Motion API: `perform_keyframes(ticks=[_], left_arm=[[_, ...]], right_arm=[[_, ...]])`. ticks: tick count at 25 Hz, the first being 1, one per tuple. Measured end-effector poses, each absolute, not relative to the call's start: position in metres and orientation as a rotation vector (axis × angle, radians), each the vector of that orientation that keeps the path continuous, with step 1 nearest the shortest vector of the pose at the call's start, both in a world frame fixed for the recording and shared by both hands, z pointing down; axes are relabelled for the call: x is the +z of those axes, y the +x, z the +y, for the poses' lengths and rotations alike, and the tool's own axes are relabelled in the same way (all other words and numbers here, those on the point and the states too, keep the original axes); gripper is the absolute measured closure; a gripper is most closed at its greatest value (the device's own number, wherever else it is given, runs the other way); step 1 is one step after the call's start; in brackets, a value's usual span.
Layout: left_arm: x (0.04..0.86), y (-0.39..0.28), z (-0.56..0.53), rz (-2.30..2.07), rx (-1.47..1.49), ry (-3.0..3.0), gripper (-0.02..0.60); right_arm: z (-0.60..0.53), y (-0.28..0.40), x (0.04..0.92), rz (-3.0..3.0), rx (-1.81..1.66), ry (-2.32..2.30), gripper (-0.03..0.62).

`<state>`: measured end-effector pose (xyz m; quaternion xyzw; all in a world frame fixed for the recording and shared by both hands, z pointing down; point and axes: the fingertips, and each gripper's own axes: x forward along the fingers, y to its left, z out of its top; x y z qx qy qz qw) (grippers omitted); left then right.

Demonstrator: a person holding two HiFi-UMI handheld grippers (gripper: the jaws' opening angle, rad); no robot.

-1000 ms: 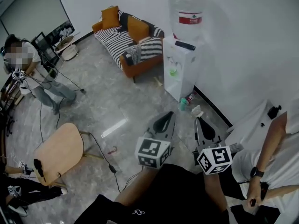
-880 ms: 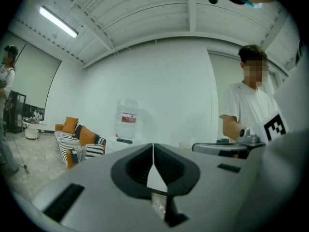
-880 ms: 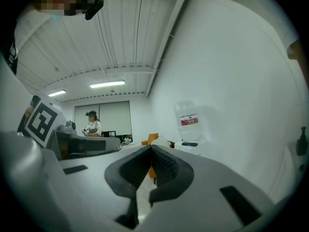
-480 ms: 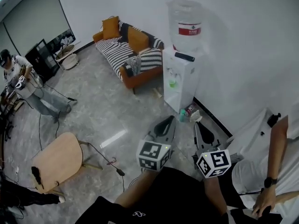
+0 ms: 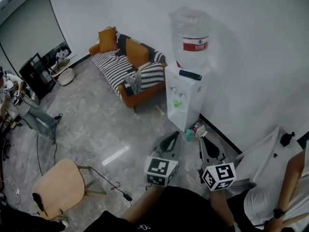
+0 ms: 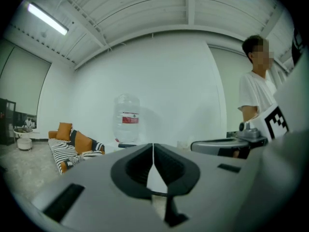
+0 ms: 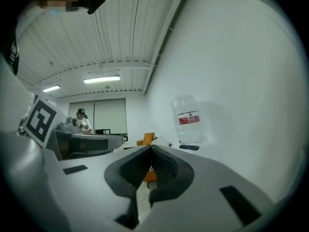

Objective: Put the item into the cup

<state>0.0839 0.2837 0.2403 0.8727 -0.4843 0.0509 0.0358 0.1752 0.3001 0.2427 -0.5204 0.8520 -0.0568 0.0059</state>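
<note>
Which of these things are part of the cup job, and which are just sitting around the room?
For the job: left gripper, right gripper, both with jaws shut on nothing. No cup or item shows.

Just about: water dispenser, striped sofa, wooden chair, floor cable.

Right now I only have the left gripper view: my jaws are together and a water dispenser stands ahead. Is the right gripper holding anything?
Observer: No. The right gripper has its jaws together, with nothing between them.
Operator: Is a cup anywhere near me?
Observer: No cup shows in the head view or in the right gripper view.
Operator: Then what is on the floor to my left?
Observer: A wooden chair stands there in the head view, with a cable trailing on the floor beside it.
</note>
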Motion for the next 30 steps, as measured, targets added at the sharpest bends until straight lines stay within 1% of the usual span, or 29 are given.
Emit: perform_keyframes(ticks=[11,18,26,30], left_arm=[[0.257,0.065,0.161,-1.419,0.103,2.585,0.568],[0.250,0.032,0.065,-1.437,0.093,2.561,0.568],[0.271,0.003,-0.027,-1.394,0.166,2.519,0.568],[0.278,-0.007,-0.069,-1.376,0.198,2.526,0.568]], right_arm=[[0.186,0.152,0.248,2.740,-0.210,-1.713,0.582],[0.094,0.121,0.242,2.795,-0.222,-1.705,0.582],[-0.003,0.072,0.249,2.823,-0.286,-1.679,0.582],[-0.043,0.065,0.259,2.805,-0.304,-1.694,0.582]])
